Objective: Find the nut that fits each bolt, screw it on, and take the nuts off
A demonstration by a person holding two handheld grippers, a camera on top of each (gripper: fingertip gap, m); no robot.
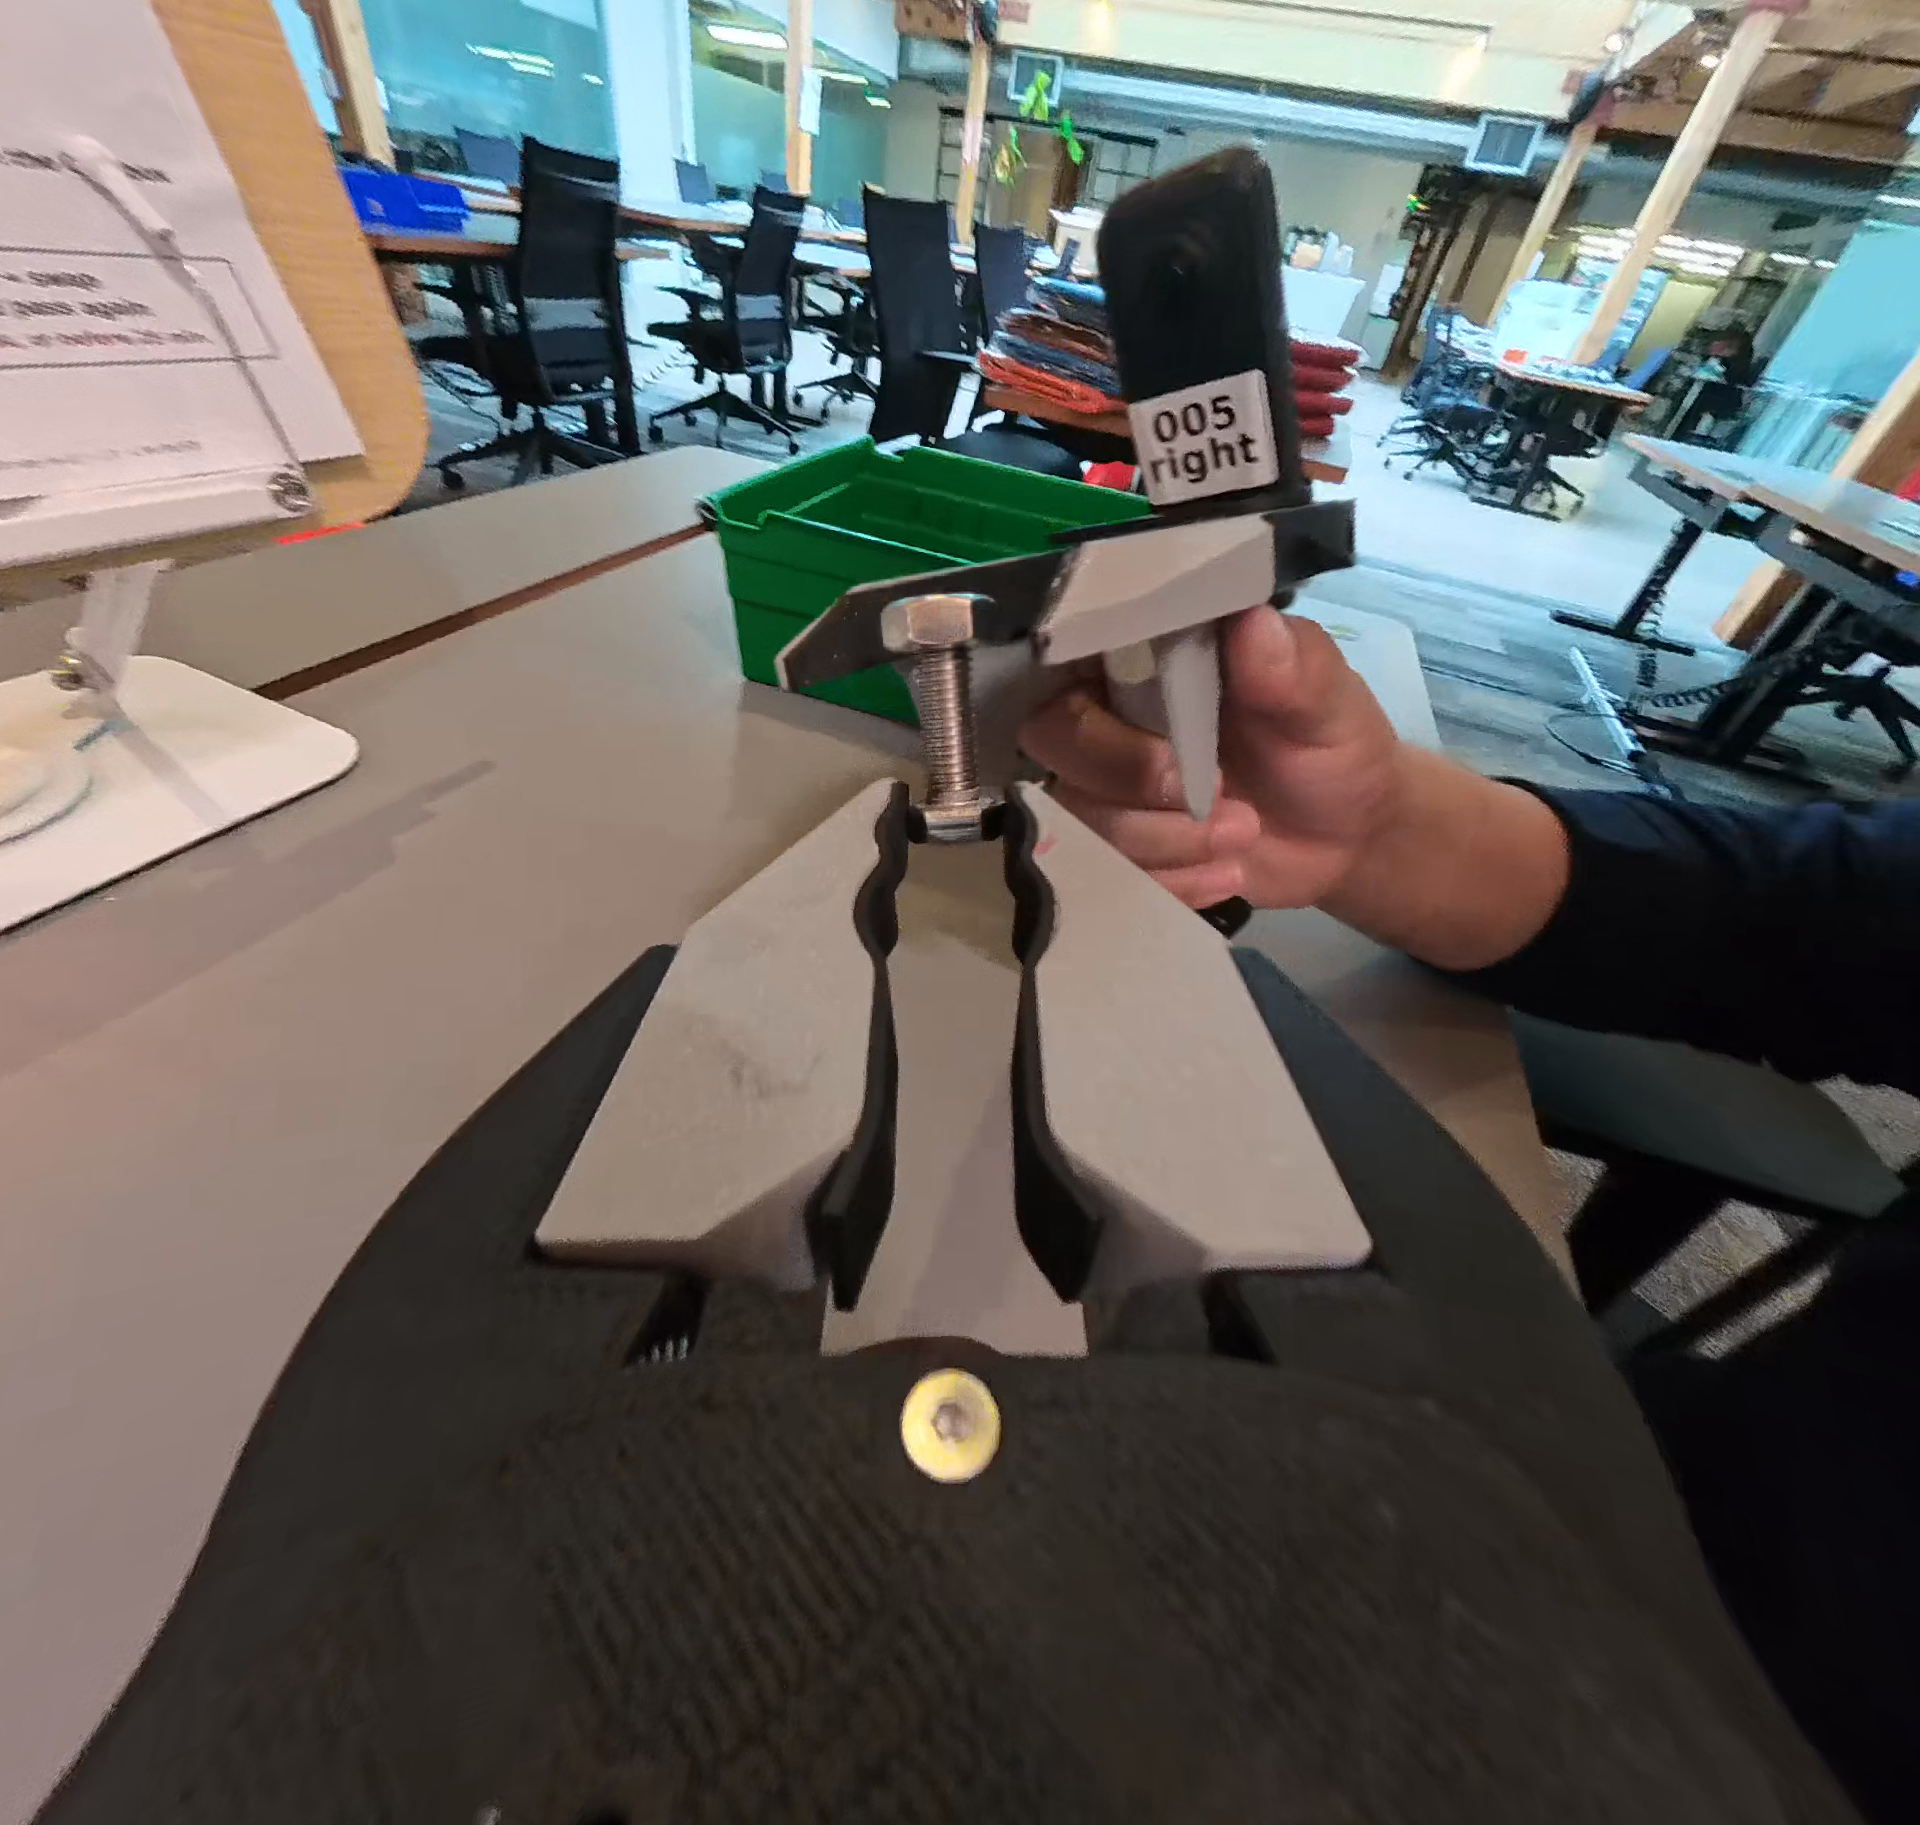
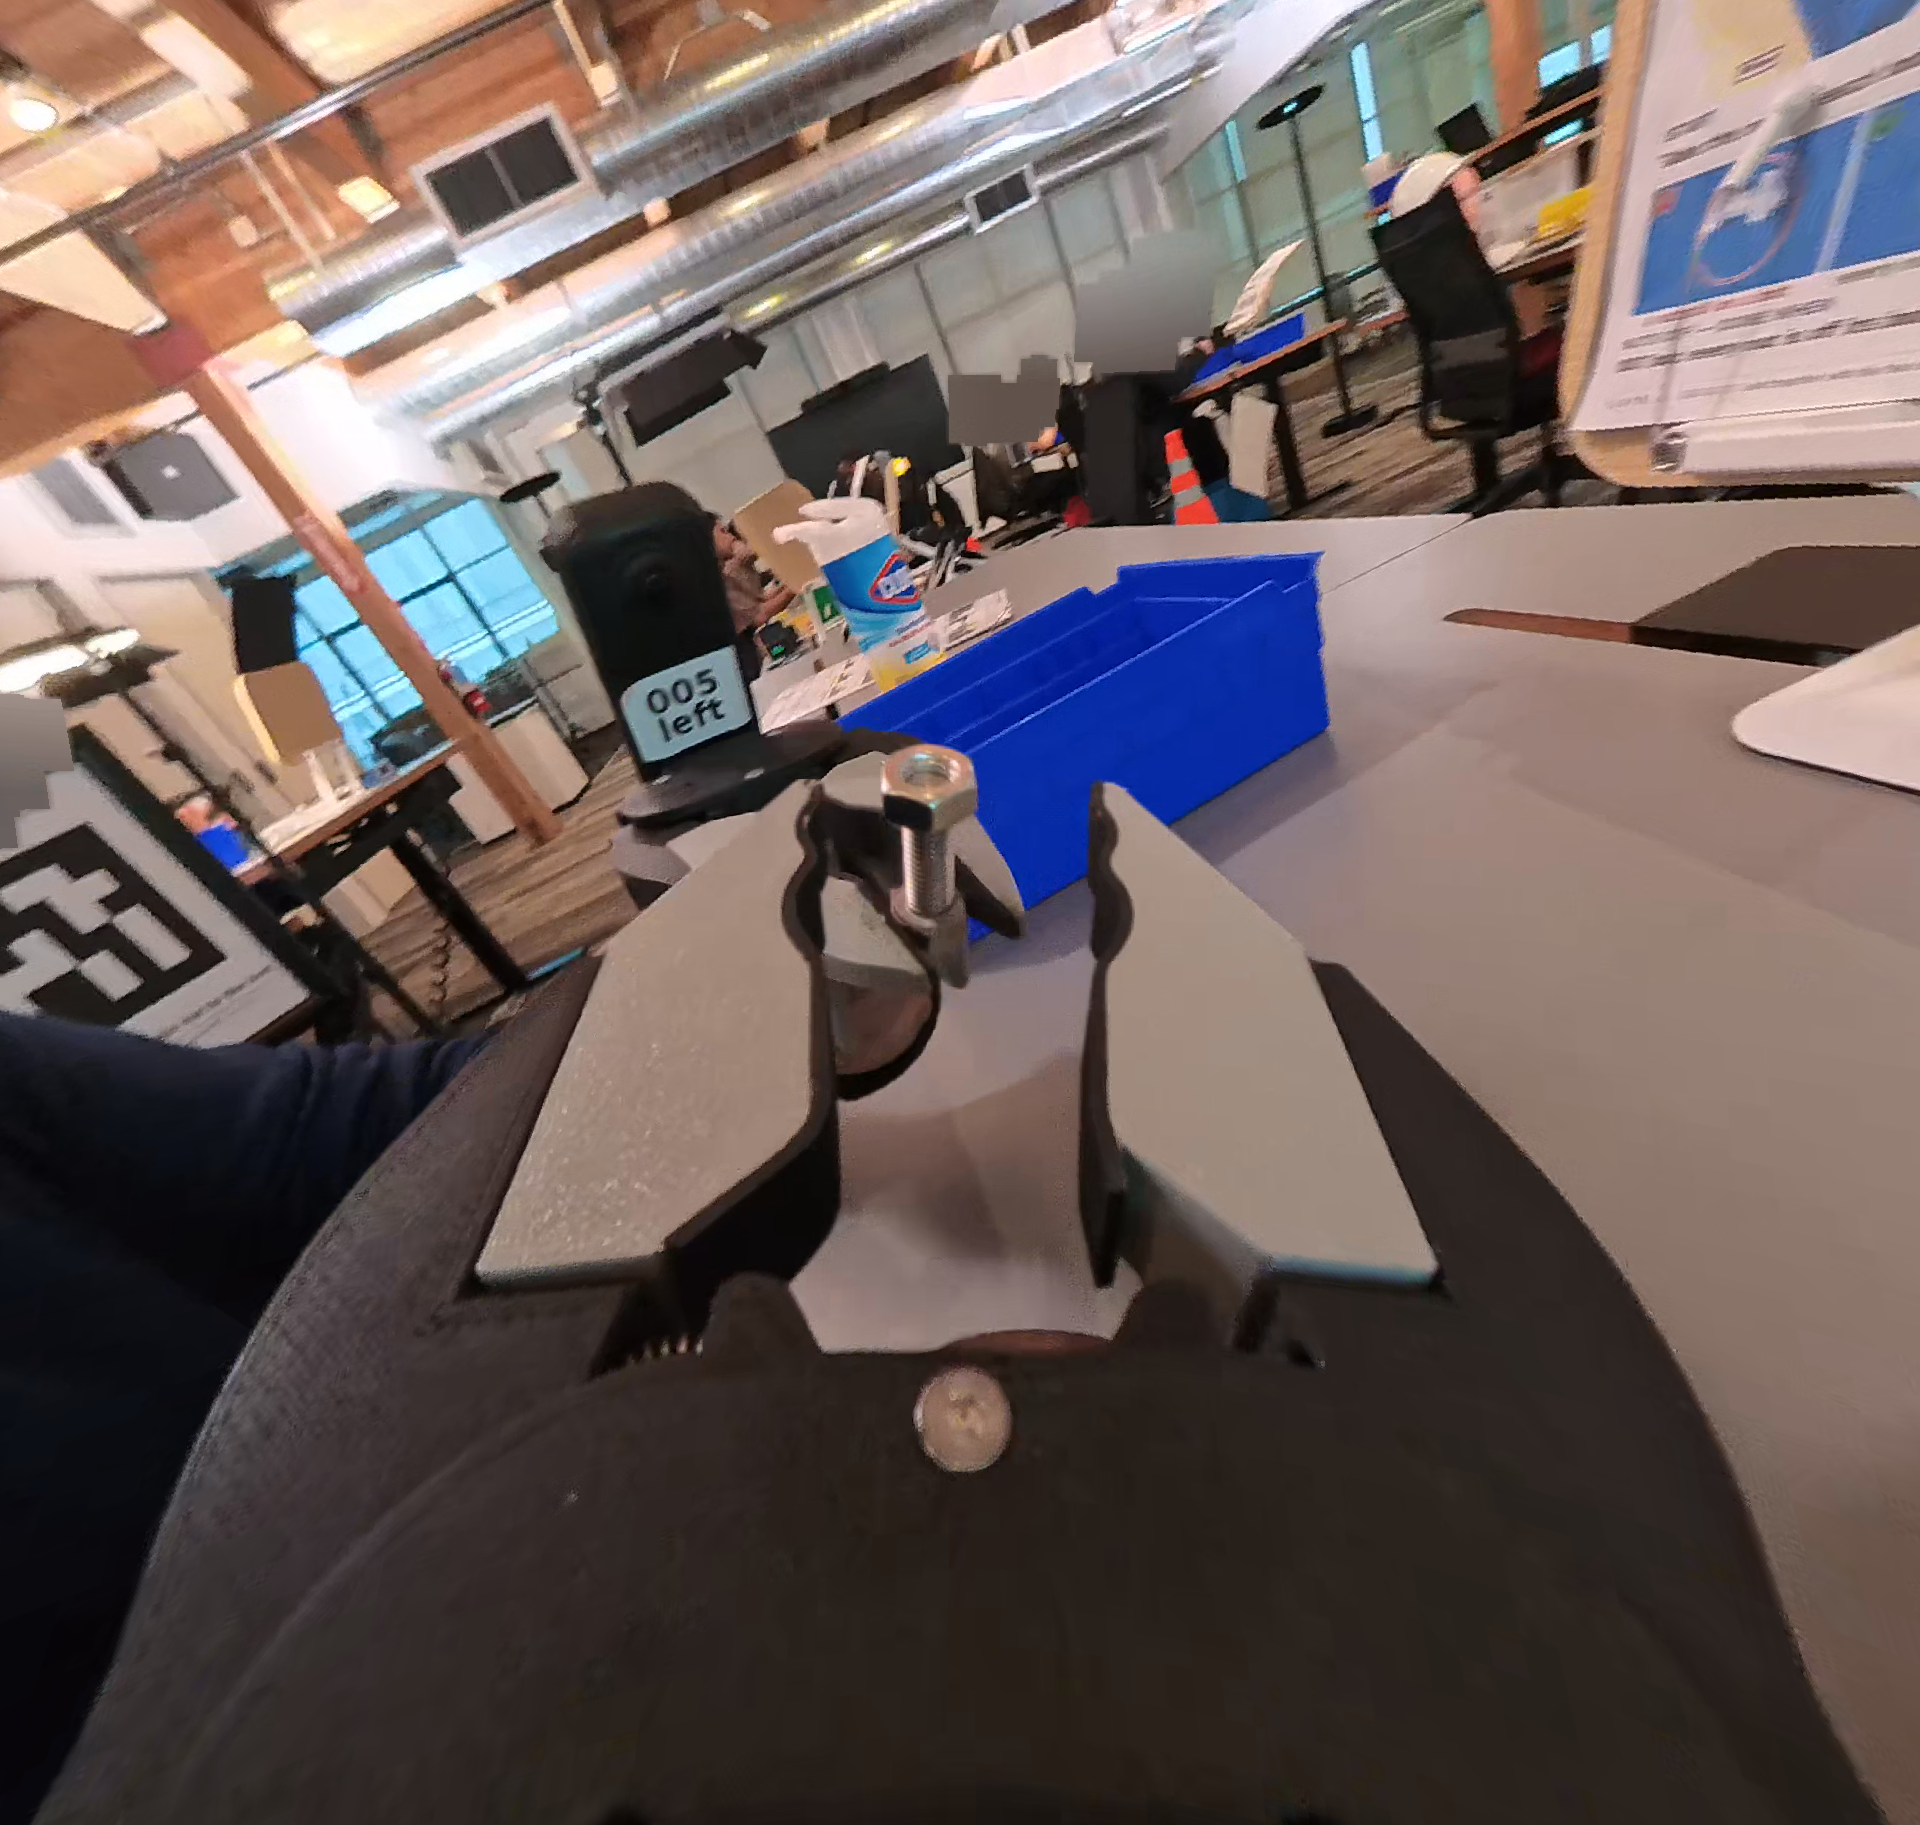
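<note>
**One bolt, two grippers**

Left gripper pinches the bolt's lower hex end. Right gripper stands spread around the shank, pads apart from it. Beyond sit a green bin and blue bin.

Open office, black chairs, wooden posts, silver ceiling ducts

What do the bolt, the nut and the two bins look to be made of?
The bolt and nut look like bright silver metal, probably steel, either plated or stainless. The signs are the sharp glints on the threads and hex flats. The green bin and blue bin look like moulded plastic with a slight gloss. Each has uniform colour, thin walls and ribbed sides.
</note>
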